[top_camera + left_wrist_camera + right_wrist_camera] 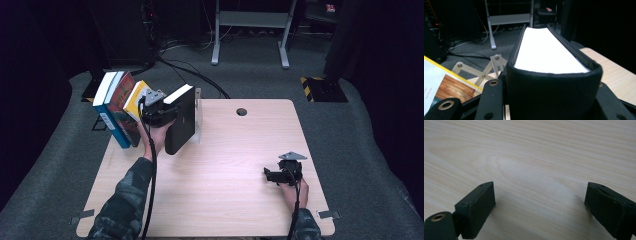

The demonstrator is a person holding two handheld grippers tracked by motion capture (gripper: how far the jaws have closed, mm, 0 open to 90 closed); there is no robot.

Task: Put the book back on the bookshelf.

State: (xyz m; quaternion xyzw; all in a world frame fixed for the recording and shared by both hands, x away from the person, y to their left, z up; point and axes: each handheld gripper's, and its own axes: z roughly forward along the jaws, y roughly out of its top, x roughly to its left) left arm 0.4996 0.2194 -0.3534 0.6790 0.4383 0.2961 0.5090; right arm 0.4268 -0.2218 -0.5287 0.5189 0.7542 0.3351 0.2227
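Observation:
A thick black book (180, 120) with white page edges stands tilted at the table's far left, its spine gripped between the jaws of my left gripper (161, 112). In the left gripper view the black book (554, 82) sits between both black jaws, pages up. Left of it lean a yellow book (135, 100), a red-orange book (120, 95) and a blue-and-white book (107, 107). My right gripper (272, 175) rests low over the table's right side, open, with bare wood between its fingers (477, 207).
A metal bookend (198, 117) stands right behind the black book. The wooden table (235, 165) has a round cable hole (241, 111) near its far edge. Cables and a grey desk frame (250, 30) lie on the floor beyond.

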